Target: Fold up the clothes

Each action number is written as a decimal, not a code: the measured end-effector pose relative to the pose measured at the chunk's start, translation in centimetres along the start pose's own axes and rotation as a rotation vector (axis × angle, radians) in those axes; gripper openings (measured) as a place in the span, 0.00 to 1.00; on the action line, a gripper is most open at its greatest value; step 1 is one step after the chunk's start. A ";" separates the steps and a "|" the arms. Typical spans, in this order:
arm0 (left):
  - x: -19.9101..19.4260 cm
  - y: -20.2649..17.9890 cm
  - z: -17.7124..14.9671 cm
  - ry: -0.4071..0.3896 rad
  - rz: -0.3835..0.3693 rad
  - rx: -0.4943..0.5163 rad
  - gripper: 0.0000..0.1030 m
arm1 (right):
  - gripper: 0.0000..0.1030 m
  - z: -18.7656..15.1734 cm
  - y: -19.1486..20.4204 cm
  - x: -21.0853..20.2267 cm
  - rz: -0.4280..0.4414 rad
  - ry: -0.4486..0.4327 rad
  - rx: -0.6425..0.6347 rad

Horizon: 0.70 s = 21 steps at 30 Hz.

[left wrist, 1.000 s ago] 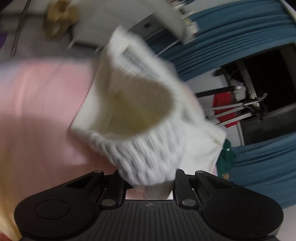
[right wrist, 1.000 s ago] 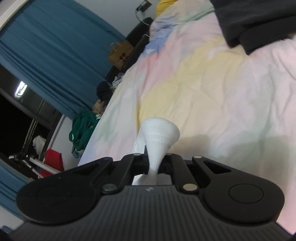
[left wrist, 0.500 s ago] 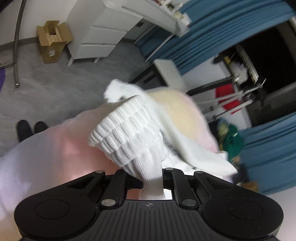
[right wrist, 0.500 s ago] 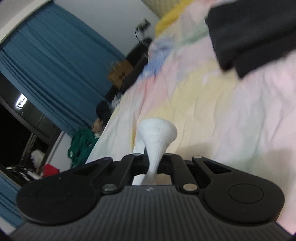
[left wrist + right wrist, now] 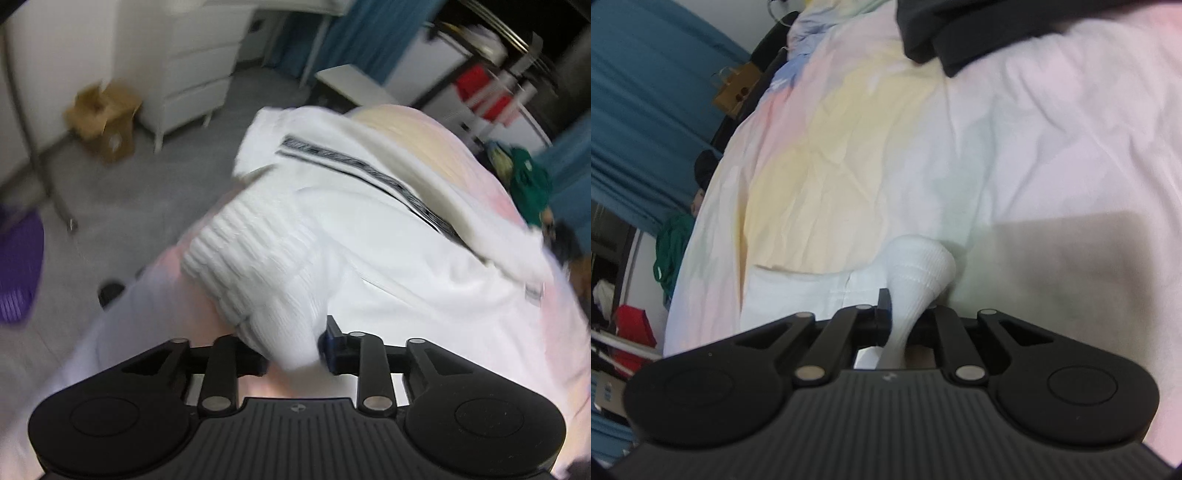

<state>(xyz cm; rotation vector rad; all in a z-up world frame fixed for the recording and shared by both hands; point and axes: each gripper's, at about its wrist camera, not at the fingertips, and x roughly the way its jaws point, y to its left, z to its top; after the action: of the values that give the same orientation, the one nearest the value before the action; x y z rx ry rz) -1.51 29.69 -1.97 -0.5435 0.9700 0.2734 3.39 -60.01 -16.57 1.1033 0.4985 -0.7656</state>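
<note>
Left wrist view: left gripper pinches a ribbed cuff of the white sweatshirt, which spreads toward 1 o'clock over the pastel bed; right gripper clamps the other cuff. Soft, light, limp fabric; the thicker cuffs look the surest holds.

Left gripper: all matte black, a ribbed plate across six o'clock with a tiny round emblem at its top edge. Two smooth round discs sit at seven and five o'clock. Silver screw heads dot the linkage bars. Right gripper: same black build, ribbed centre plate, twin discs, silver pivots shining on the angled link arms.
</note>
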 end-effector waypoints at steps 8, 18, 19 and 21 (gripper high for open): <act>-6.1 -4.4 -4.1 -0.184 0.080 0.292 0.84 | 0.70 -0.1 2.2 -4.2 -0.004 -0.143 -0.134; -10.8 -12.6 -7.0 -0.470 0.030 0.452 0.91 | 0.73 -6.0 10.4 -12.8 0.358 -0.204 -0.503; -10.5 -13.9 -7.3 -0.476 0.002 0.463 0.91 | 0.73 -7.0 11.1 -13.5 0.401 -0.187 -0.537; -9.8 -16.3 -8.0 -0.476 -0.075 0.475 0.92 | 0.73 -8.9 12.2 -14.7 0.468 -0.159 -0.600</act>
<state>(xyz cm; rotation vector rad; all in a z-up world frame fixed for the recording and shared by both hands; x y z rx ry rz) -5.08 11.88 7.79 -0.0672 0.5205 0.0893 3.18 -44.49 -2.31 0.5548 0.2860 -0.2543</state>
